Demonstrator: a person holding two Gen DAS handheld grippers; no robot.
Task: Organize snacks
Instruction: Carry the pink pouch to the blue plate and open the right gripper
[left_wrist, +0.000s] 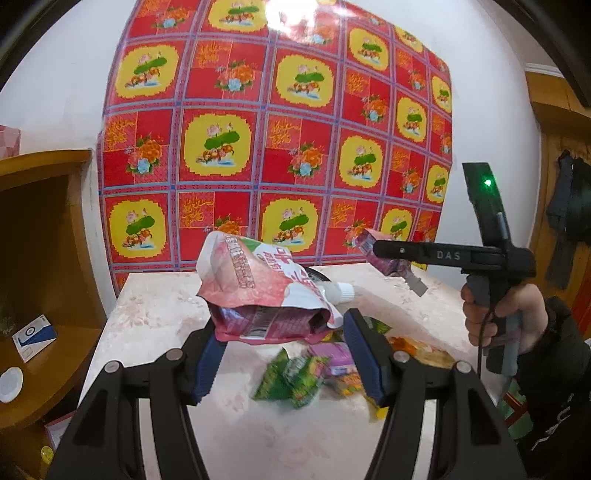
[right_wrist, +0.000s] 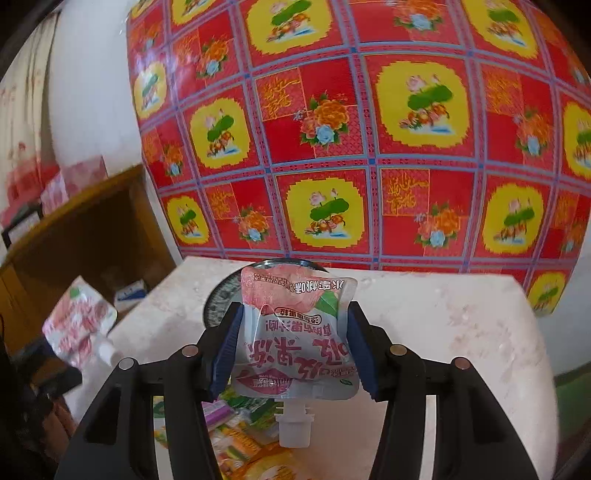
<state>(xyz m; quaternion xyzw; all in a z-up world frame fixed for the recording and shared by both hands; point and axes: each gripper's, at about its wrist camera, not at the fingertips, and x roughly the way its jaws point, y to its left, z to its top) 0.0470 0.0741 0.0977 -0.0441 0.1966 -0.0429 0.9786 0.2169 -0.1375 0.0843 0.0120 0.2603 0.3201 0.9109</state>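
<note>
My left gripper (left_wrist: 284, 350) is shut on a pink and white peach jelly pouch (left_wrist: 258, 291), held above the table with its white cap (left_wrist: 341, 293) pointing right. My right gripper (right_wrist: 295, 350) is shut on a second, like pouch (right_wrist: 295, 332), held upside down with its cap (right_wrist: 293, 428) hanging low. The right gripper also shows in the left wrist view (left_wrist: 388, 254) at the right, over the table. The left pouch shows blurred at the left of the right wrist view (right_wrist: 79, 321). A dark round plate (right_wrist: 221, 291) lies on the table behind the right pouch.
A pile of small green, purple and orange snack packets (left_wrist: 314, 373) lies on the pale marble table (left_wrist: 166, 306). A red and yellow flowered cloth (left_wrist: 277, 129) hangs on the wall behind. A wooden shelf unit (left_wrist: 40, 258) stands at the left.
</note>
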